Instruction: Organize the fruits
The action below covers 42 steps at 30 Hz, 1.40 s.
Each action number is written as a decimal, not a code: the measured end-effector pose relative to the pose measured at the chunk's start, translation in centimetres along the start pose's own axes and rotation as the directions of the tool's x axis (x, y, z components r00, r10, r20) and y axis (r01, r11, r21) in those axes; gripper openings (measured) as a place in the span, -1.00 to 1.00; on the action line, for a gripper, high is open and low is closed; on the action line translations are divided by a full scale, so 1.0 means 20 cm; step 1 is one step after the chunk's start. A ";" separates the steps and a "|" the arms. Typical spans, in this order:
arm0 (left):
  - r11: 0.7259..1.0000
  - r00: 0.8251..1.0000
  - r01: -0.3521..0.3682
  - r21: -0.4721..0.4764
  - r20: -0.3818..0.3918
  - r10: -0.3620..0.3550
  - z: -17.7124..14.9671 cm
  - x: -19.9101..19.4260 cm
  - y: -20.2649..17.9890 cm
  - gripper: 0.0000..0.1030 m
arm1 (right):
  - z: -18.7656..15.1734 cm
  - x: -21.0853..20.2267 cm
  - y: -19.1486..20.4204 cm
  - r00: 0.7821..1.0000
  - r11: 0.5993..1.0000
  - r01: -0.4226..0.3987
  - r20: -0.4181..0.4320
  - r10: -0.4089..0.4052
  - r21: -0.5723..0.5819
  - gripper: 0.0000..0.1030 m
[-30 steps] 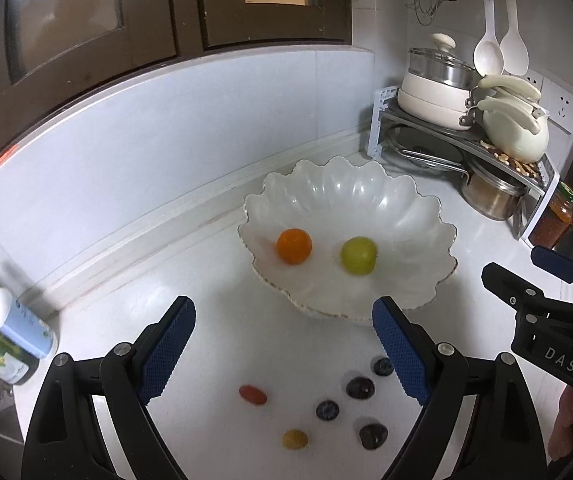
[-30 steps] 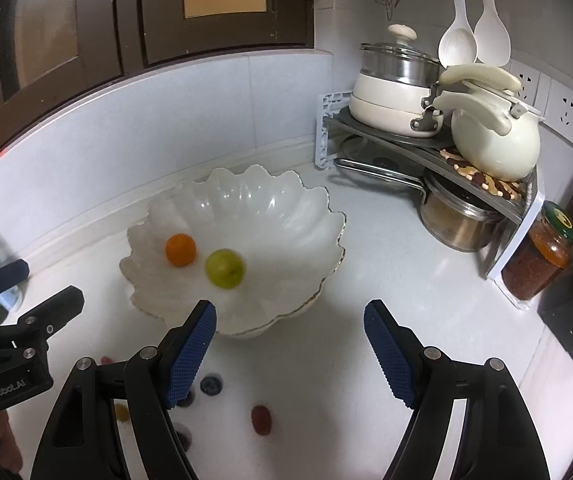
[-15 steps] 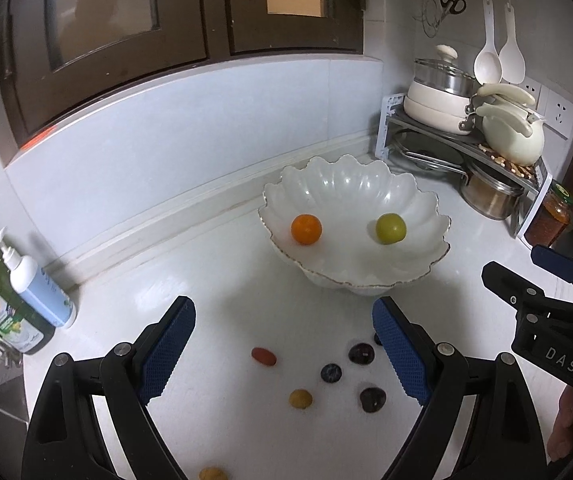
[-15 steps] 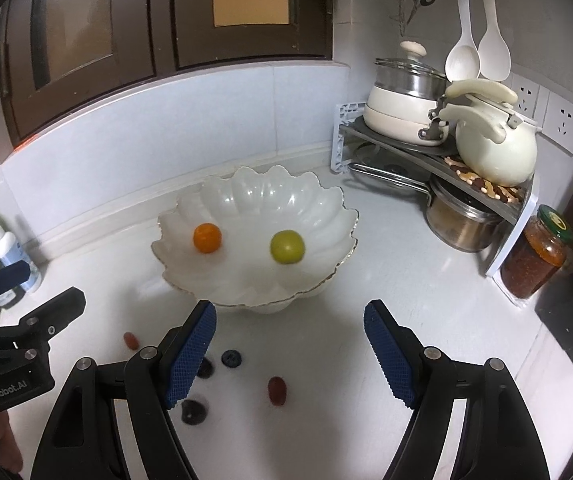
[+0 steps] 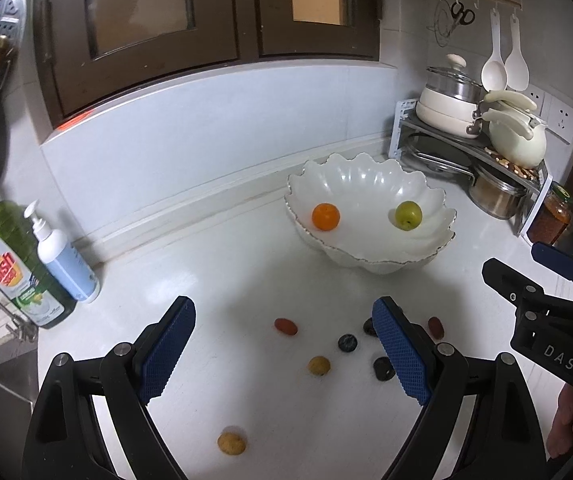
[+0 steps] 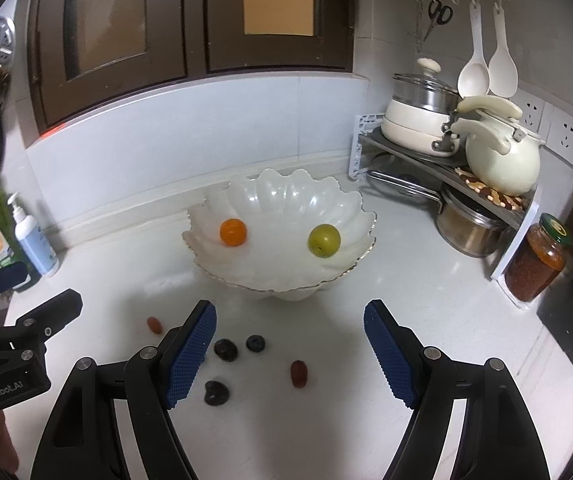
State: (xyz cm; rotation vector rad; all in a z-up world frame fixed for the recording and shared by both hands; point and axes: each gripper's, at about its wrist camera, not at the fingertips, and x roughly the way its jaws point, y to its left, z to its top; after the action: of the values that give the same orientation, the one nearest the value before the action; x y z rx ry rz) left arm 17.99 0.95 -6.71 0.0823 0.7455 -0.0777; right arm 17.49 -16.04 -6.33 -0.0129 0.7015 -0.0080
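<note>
A white scalloped bowl (image 5: 426,258) (image 6: 350,200) sits on the counter and holds an orange fruit (image 5: 325,217) (image 6: 233,232) and a green fruit (image 5: 408,215) (image 6: 323,240). In front of it several small fruits lie loose: a red one (image 5: 285,326), a blueberry (image 5: 347,343), yellow ones (image 5: 319,365) (image 5: 231,443), dark ones (image 6: 225,349) (image 6: 216,392) and a red one (image 6: 298,373). My left gripper (image 5: 282,350) is open and empty above them. My right gripper (image 6: 288,354) is open and empty too, nearer the bowl.
A corner rack (image 6: 438,168) with pots, a kettle and a steel pot stands at the right, with a jar (image 6: 536,260) beside it. A green bottle (image 5: 14,264) and a pump bottle (image 5: 64,256) stand at the left by the sink edge.
Both grippers have drawn back from the bowl, which now looks smaller and farther. More loose fruits and the bottles at the left have come into view. The jaws kept their width.
</note>
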 end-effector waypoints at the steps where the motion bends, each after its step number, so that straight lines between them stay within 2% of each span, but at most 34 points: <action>1: 1.000 1.000 -0.002 -0.003 0.001 0.002 -0.01 -0.01 0.01 0.76 | -0.01 0.00 0.01 1.000 1.000 -0.001 0.000 0.001 -0.006 0.50; 24: 0.998 0.998 -0.050 -0.044 0.026 0.051 -0.23 -0.08 0.18 0.76 | -0.15 -0.01 0.24 0.999 0.995 -0.039 0.011 0.041 -0.091 0.50; 42: 0.994 0.997 -0.073 -0.083 0.001 0.073 -0.41 0.00 0.29 0.75 | -0.26 0.09 0.35 0.998 0.989 -0.055 -0.021 0.053 -0.138 0.50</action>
State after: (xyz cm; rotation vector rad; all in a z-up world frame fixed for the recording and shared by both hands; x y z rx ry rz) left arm 13.06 7.48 -12.41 0.0300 0.7403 0.0227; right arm 15.62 -9.18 -11.57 -0.1269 0.7184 0.0927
